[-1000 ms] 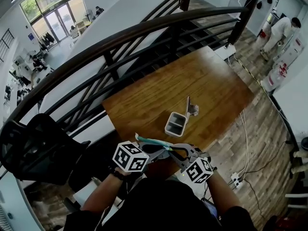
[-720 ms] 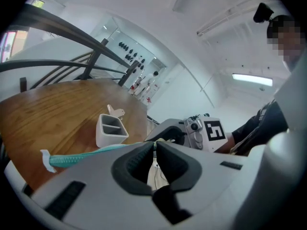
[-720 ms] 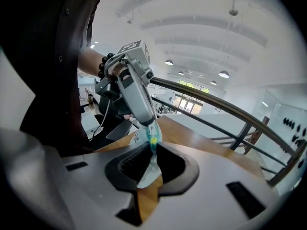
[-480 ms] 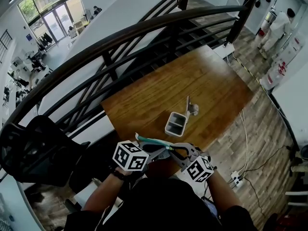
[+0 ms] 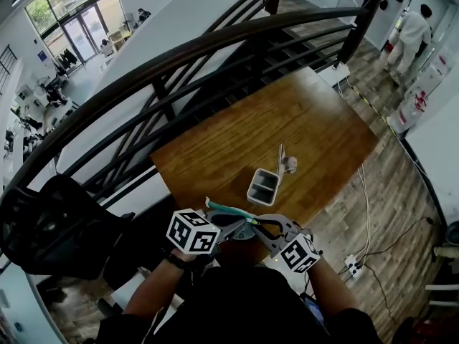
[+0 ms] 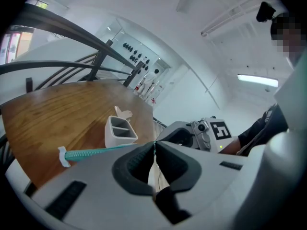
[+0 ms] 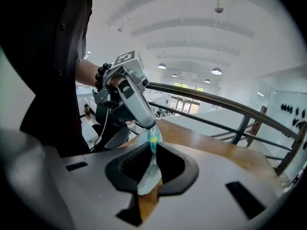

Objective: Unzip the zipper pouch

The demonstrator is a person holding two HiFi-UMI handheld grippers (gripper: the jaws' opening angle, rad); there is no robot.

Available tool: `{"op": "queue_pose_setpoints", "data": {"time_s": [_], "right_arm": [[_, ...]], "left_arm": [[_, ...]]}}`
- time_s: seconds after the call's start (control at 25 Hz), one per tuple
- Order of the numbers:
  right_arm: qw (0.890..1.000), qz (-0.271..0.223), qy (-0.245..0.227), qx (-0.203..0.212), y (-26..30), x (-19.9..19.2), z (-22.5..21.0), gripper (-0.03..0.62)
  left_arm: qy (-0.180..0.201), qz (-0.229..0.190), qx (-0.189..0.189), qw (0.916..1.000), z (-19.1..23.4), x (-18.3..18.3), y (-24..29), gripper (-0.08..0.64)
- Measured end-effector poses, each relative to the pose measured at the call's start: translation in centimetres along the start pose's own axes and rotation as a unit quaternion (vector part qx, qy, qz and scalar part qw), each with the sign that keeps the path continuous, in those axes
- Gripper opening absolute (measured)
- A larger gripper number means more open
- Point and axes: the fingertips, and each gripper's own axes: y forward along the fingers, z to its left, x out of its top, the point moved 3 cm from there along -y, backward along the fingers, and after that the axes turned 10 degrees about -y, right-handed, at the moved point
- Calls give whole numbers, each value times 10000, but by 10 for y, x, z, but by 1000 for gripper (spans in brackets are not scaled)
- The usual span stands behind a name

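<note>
Just off the near edge of the table (image 5: 301, 120), lifted clear of the wood: a clear pouch (image 5: 228, 211) with a teal zipper, pinched from two sides. Gripped at the zipper by the left gripper (image 6: 154, 145), jaws pressed fully together, with a length of teal tape stretching away along the table's near edge to a white end tab. Gripped on the clear film just below a teal pull by the right gripper (image 7: 153, 147), jaws likewise closed tight, with loose film hanging beneath.

To do the unzipping well:
- Use the left grip as a firm anchor.
- Hold the tape straight and taut, and draw along the zipper line, never across it.
- Check that the right jaws bite the pull itself and not only the film beside it; otherwise expect stretched plastic rather than an opening zipper.
- Pull steadily, clear of the white bin (image 5: 263, 185) near the table's near edge.

Hard to make out:
- The pull's exact place, inside the right jaws or just above them.
- The extent of zipper already open.
- In the head view, most of the pouch, hidden behind the two marker cubes.
- Beside the bin, toward the table's middle, a small pale item (image 5: 289, 165), too small to identify.
</note>
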Motion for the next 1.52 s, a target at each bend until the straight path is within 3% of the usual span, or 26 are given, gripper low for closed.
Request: {"op": "queue_pose_setpoints", "data": {"time_s": [0.64, 0.8, 1.08, 1.4, 1.52], "right_arm": [[9999, 24, -128, 27, 5, 5, 0, 30], [9996, 109, -247, 45, 8, 5, 0, 29], [9993, 252, -280, -73, 10, 3, -5, 28], [9996, 220, -185, -20, 13, 7, -5, 26], [9997, 202, -131, -56, 14, 7, -7, 26]], "left_arm": [[-64, -118, 363, 9992, 4, 2, -9, 20], [218, -4, 670, 9975, 2, 2, -9, 17], [498, -5, 870, 9950, 3, 6, -6, 14], [312, -128, 863, 9957, 12, 9, -8, 14], [142, -199, 698, 9973, 10, 10, -11, 14]]}}
